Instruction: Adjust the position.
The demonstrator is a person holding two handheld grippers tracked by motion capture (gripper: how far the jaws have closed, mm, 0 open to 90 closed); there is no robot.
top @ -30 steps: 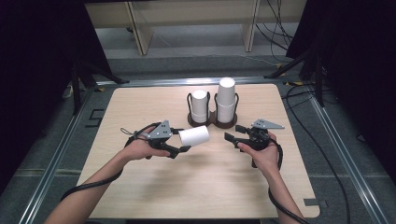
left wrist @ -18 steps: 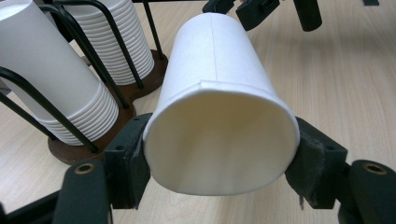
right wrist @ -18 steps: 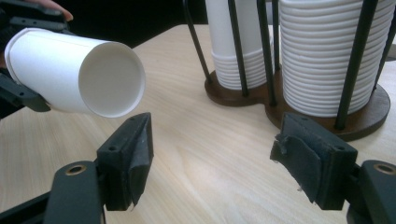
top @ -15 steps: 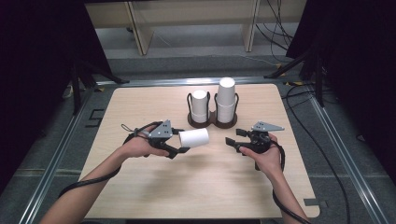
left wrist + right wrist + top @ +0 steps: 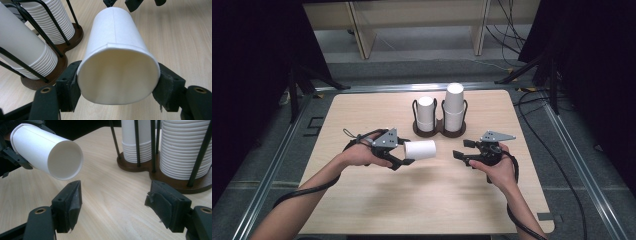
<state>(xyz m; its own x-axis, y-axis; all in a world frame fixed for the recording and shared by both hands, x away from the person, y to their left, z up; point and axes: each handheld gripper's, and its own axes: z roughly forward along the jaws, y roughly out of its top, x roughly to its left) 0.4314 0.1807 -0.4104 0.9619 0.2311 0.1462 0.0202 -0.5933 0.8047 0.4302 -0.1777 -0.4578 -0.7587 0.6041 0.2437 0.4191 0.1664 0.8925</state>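
Note:
A white paper cup (image 5: 420, 149) lies on its side above the table, with my left gripper (image 5: 404, 157) shut on it near one end. In the left gripper view the cup (image 5: 117, 57) sits squeezed between the pads of the left gripper (image 5: 119, 85), pointing away toward the other gripper. My right gripper (image 5: 463, 149) is open a short way right of the cup, with nothing between its jaws. In the right gripper view the cup (image 5: 45, 152) shows a recessed end, up and left of the open right gripper (image 5: 117, 202).
A dark double cup holder (image 5: 439, 132) stands at the back middle of the wooden table (image 5: 362, 200), with a short stack of cups (image 5: 426, 112) and a taller stack (image 5: 454, 105). The holder's wire posts (image 5: 136, 142) are close ahead of the right gripper.
Both hands have drifted slightly toward the near edge of the table. The left gripper still holds the cup and the right stays open.

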